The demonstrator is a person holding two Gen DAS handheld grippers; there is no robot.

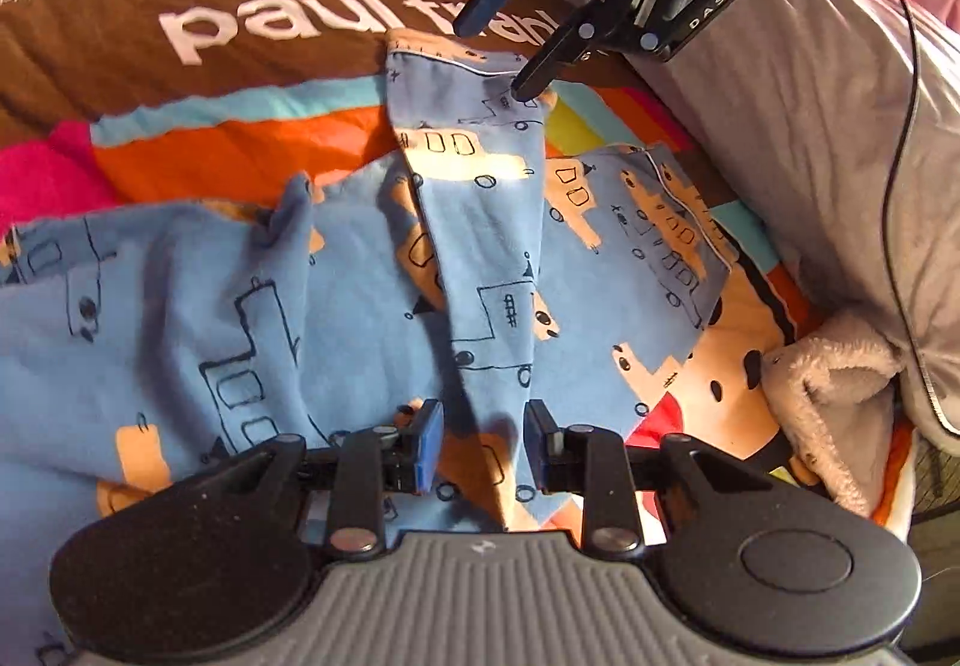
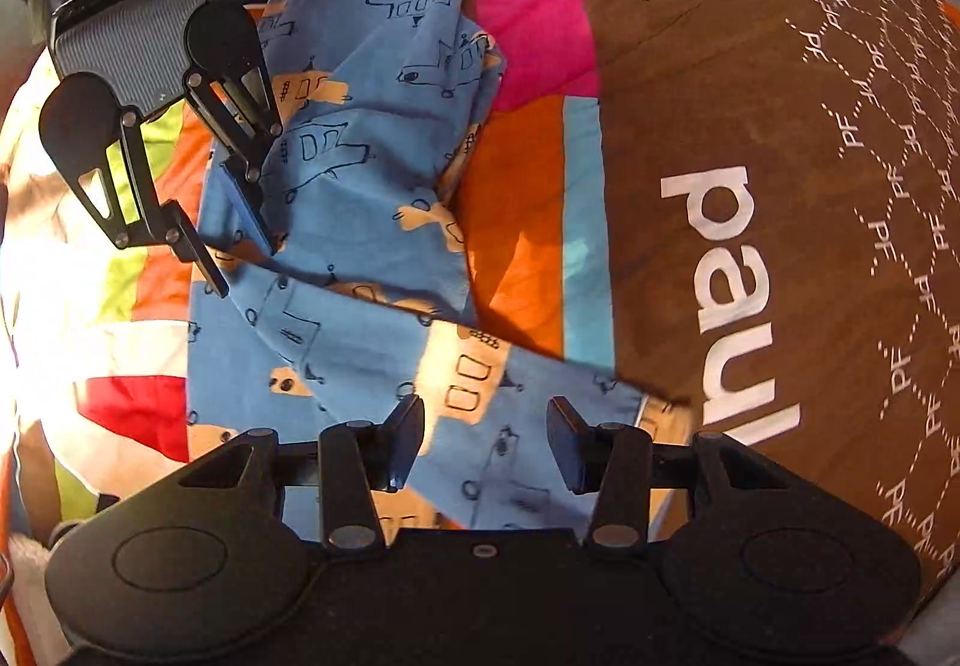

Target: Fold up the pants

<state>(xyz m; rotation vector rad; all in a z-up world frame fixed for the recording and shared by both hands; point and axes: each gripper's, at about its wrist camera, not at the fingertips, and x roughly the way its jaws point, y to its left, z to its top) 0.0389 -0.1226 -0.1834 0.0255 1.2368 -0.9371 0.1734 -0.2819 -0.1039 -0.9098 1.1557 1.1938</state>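
The blue cotton pants with orange and outlined vehicle prints [image 1: 252, 306] were spread, rumpled, on the striped multicolour bedspread [image 1: 240, 150]. Left tongs [image 1: 483, 447] were held apart around a raised fold of fabric. Right tongs [image 2: 486, 441] were open too, just over one leg's hem.

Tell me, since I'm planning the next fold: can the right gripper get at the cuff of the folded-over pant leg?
Probably yes. The right gripper hangs open just over the pant leg cuff, one tip at the fabric, nothing between them.
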